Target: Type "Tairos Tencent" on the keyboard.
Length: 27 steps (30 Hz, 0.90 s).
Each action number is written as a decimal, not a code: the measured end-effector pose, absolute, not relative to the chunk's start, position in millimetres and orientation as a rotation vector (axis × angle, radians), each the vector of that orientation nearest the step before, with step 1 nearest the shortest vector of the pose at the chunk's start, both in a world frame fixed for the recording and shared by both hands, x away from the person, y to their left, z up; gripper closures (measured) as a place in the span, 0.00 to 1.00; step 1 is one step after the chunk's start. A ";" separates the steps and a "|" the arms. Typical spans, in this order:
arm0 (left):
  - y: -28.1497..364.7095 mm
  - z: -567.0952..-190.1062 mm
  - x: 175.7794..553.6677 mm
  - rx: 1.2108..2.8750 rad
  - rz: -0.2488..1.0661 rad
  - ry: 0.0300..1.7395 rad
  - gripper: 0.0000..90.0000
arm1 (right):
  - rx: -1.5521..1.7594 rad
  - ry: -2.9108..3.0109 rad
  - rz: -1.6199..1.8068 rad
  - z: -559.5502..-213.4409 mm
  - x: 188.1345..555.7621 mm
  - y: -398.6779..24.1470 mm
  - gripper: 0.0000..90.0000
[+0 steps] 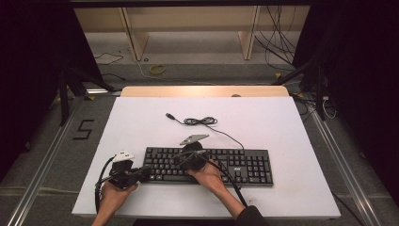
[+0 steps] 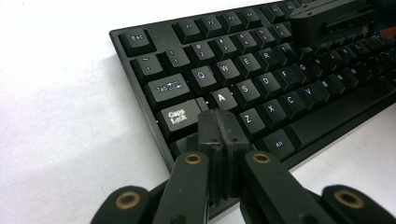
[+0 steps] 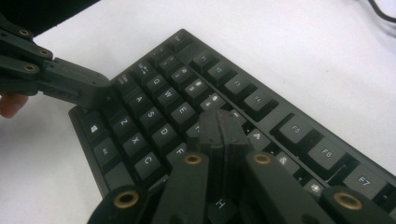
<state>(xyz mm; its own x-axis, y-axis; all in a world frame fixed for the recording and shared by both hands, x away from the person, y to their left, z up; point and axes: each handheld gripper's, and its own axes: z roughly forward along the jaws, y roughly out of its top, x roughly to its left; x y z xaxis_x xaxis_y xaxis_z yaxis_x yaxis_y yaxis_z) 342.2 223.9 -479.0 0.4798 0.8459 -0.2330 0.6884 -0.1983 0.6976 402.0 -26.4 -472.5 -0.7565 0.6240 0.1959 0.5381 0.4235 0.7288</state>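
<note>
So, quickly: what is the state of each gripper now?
Left gripper: closed, holding nothing, tips at the keyboard's left end.
Right gripper: closed, holding nothing, over the keys.

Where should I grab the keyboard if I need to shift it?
Take the keyboard by its bare right end, coming in from the right with one of the fingers above and one below. It lies flat and thin, and its cable leaves the back edge.

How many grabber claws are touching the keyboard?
2. The left gripper has its shut tips at the keyboard's left end, by the Caps Lock key. The right gripper has its shut tips over the letter keys, left of the middle.
</note>
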 end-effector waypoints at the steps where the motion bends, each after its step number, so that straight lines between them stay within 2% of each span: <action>1: 223.7 -479.1 342.3 1.949 0.257 1.273 0.99 | 1.045 2.564 1.243 -473.1 402.4 -25.9 1.00; 27: 221.4 -480.9 343.8 1.975 0.241 1.276 0.99 | 1.060 2.566 1.182 -480.4 403.7 -21.3 1.00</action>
